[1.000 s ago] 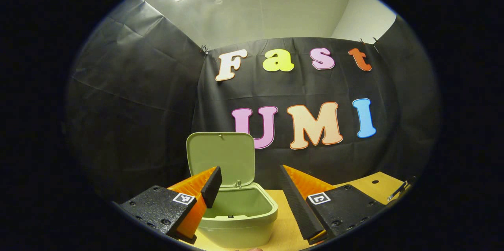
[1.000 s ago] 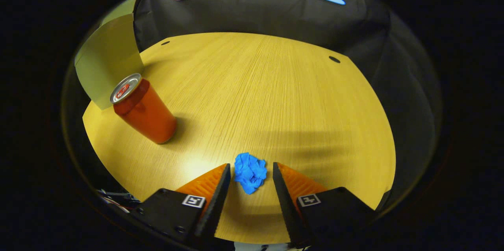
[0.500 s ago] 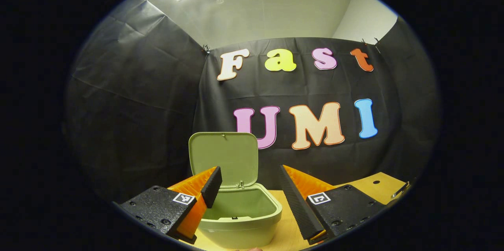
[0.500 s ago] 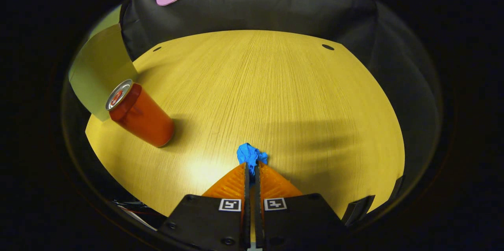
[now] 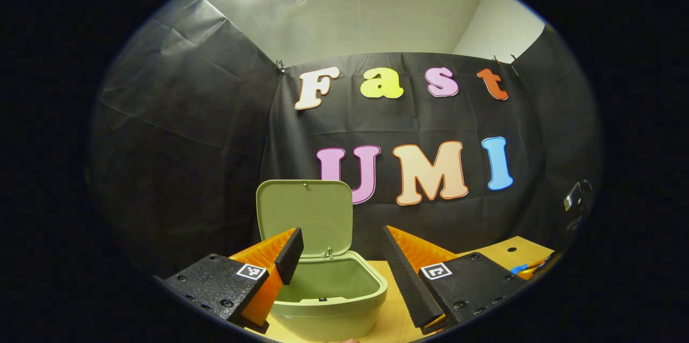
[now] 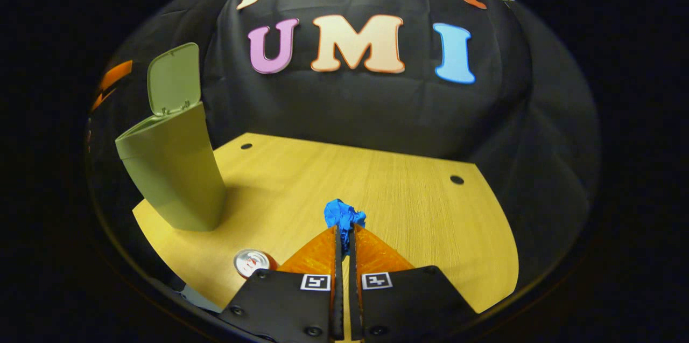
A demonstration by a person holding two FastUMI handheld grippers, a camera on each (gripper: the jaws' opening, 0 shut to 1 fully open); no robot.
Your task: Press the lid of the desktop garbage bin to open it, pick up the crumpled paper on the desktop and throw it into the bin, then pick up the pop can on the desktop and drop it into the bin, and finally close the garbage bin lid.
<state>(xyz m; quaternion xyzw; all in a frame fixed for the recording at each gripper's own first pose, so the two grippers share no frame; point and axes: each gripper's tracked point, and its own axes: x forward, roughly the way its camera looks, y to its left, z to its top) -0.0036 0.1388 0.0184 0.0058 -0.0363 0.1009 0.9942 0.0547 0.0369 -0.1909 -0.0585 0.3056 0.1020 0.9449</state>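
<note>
A ball of crumpled blue paper [image 6: 344, 215] is pinched between the tips of my right gripper [image 6: 344, 231], which is shut on it and raised above the wooden desktop [image 6: 387, 197]. The red pop can [image 6: 251, 262] stands below and to the left of that gripper, mostly hidden, its silver top showing. The green garbage bin [image 6: 172, 170] stands at the left with its lid [image 6: 173, 78] upright. In the left gripper view the bin [image 5: 331, 300] sits just ahead, its lid [image 5: 306, 218] raised, and my left gripper [image 5: 342, 257] hangs open above its rim with nothing between the fingers.
Black cloth walls close in the desk at the back and sides. Two small round holes [image 6: 457, 179] mark the desktop near its far edge. The right gripper with the blue paper [image 5: 530, 267] appears at the far right of the left gripper view.
My right gripper closed on the blue paper and has lifted it off the desk, tilting upward so the bin and wall come into view. The left gripper has barely moved.
</note>
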